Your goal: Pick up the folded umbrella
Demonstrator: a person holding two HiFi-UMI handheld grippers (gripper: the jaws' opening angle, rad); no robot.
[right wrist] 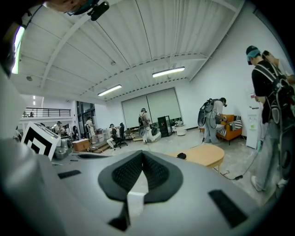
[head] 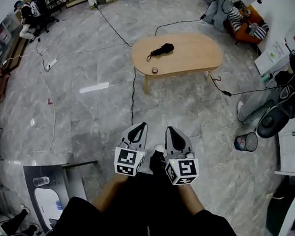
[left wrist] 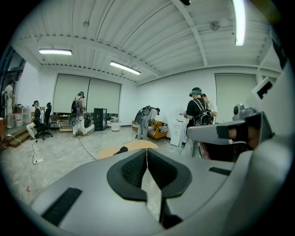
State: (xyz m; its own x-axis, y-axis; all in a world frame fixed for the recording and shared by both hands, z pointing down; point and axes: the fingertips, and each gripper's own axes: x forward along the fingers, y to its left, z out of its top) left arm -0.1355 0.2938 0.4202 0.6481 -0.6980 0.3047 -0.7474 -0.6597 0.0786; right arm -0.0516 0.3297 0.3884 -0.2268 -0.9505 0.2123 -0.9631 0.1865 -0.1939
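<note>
The folded black umbrella point(head: 161, 50) lies on the far left part of a light oval wooden table point(head: 193, 52), well ahead of me across the marble floor. My left gripper point(head: 139, 126) and right gripper point(head: 172, 130) are held side by side low in the head view. Both are shut with nothing in them and point toward the table. In the left gripper view the umbrella point(left wrist: 120, 150) shows small on the table point(left wrist: 136, 145), just beyond the closed tips point(left wrist: 147, 150). The right gripper view has the umbrella point(right wrist: 181, 156) on the table point(right wrist: 205, 156), right of its closed tips point(right wrist: 142, 152).
A small tape roll point(head: 155, 69) sits at the table's near edge. Black cables point(head: 133, 96) run over the floor toward the table, and a power strip point(head: 48, 64) lies at the left. A bin point(head: 246, 142) stands at the right. Several people stand around the room's edges.
</note>
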